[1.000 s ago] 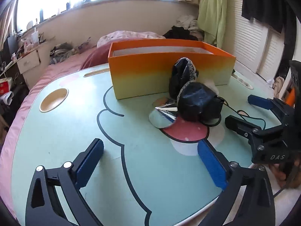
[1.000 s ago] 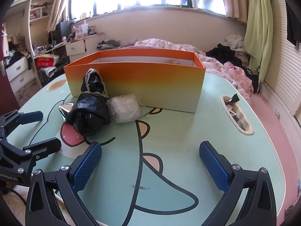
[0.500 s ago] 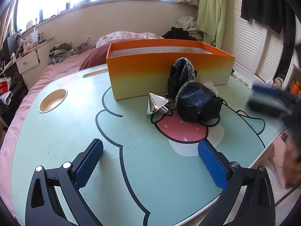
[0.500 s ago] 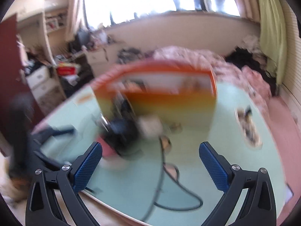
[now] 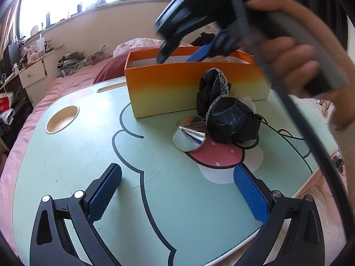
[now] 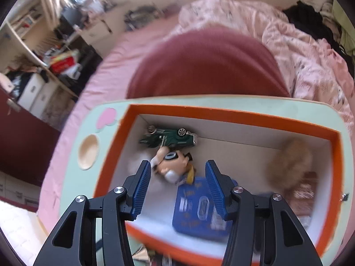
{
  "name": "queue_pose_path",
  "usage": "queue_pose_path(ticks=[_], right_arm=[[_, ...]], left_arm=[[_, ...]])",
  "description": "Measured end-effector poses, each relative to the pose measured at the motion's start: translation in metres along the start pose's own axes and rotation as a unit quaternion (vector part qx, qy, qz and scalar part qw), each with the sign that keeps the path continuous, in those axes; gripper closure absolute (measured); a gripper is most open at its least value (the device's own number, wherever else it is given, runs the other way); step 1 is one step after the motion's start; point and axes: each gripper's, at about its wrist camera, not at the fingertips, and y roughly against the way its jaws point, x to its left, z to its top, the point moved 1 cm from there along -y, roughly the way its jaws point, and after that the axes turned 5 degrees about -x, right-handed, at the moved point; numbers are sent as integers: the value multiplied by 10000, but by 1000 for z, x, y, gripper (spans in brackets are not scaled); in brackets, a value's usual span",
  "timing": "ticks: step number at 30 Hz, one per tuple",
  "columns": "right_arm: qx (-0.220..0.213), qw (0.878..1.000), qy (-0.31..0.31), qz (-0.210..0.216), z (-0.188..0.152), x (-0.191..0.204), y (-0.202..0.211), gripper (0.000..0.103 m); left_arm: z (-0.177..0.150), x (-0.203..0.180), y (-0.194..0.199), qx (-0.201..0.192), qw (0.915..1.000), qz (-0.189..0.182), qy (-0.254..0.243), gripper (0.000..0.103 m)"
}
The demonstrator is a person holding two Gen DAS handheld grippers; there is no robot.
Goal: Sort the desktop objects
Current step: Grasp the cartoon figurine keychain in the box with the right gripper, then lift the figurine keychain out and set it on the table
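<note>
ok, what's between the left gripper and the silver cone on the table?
Nothing: the left wrist view shows only bare printed tabletop between the open left gripper and the silver cone.

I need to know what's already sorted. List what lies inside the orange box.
Inside the orange box: a green toy car on its side, a cartoon figure, a blue pack, a blurred tan fluffy thing and something brown beside it. The right gripper, jaws closing and empty, hides part of the floor.

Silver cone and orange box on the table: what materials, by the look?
Silver cone: probably metallised foil or card, mirror-glossy, creased, reflecting its surroundings. Orange box: looks like printed cardboard, smooth orange-to-yellow outside, plain white inside, thin straight walls.
</note>
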Motion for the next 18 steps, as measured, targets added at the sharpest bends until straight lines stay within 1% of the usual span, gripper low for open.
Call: queue_pose_path(ticks=[3, 4, 5, 6, 7, 9, 13, 15, 16, 18], right_arm=[[226, 9996, 77, -160, 1, 0, -18, 52], [316, 9994, 66, -78, -2, -1, -25, 51], [345, 9994, 33, 5, -3, -2, -27, 52], [340, 9994, 42, -19, -5, -3, -28, 59], [348, 9994, 16, -17, -6, -5, -29, 69], [232, 9996, 11, -145, -6, -8, -26, 69], [-291, 9993, -95, 196, -6, -20, -1, 69], [-646, 9973, -155, 318, -6, -26, 23, 69], [-906, 9952, -149, 338, -7, -29, 42, 69], [-1316, 9903, -144, 428, -19, -34, 74, 69]], left_arm=[[0, 1, -1, -2, 10000, -7, 7, 2], [0, 1, -1, -4, 10000, -5, 5, 2], [0, 1, -1, -2, 10000, -8, 8, 2], [-1, 1, -1, -2, 10000, -11, 12, 2], [0, 2, -1, -4, 10000, -10, 10, 2], [0, 2, 0, -6, 10000, -10, 8, 2], [0, 3, -1, -8, 10000, -10, 9, 2], [0, 3, 0, -7, 10000, -10, 10, 2], [-1, 2, 0, -8, 10000, -10, 11, 2], [-1, 2, 0, -8, 10000, -8, 9, 2]])
